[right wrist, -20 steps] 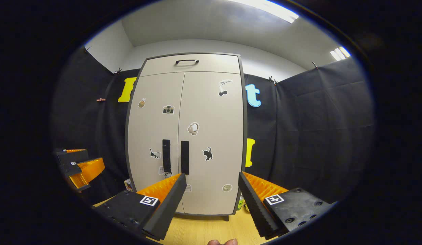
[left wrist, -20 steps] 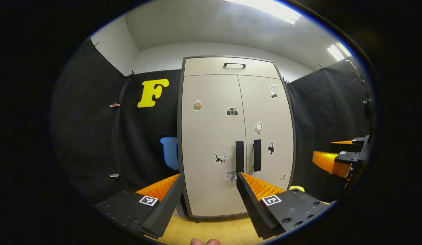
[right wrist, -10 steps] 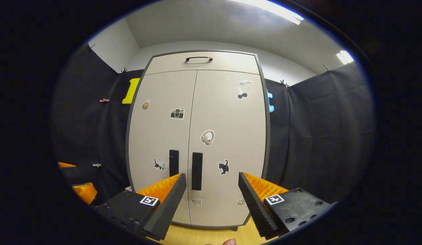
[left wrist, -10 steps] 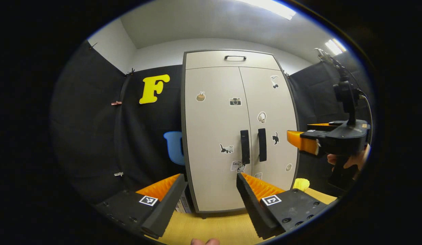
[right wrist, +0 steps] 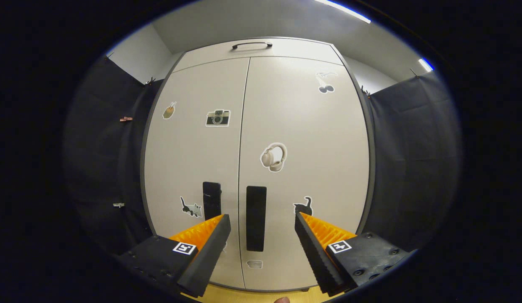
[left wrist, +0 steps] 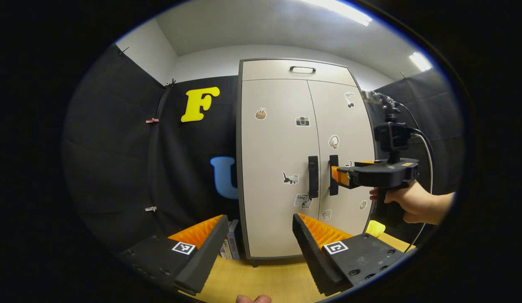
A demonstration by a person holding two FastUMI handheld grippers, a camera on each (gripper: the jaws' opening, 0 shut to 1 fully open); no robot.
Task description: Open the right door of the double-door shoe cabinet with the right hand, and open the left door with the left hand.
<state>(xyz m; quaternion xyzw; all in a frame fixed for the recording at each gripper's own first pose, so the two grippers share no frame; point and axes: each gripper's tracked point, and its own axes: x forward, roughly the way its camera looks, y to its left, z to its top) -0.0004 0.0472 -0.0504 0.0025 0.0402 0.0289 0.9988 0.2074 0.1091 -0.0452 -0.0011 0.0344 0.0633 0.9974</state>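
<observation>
A beige double-door shoe cabinet with stickers stands with both doors closed. Two black vertical handles sit by the centre seam: the left door handle and the right door handle. In the right gripper view, my right gripper is open, its fingers either side of the right handle without touching it. The left gripper view shows that same gripper, held by a hand, with its tips at the right handle. My left gripper is open and empty, farther back from the cabinet.
Black cloth walls flank the cabinet on both sides. The cabinet stands on a light wooden floor. A small yellow object lies by its right foot, and some boxes sit at its lower left. A top drawer handle is high up.
The right gripper has moved forward to the cabinet, so the doors loom larger and the right handle now lies between its fingers. The left gripper has drifted slightly, staying back.
</observation>
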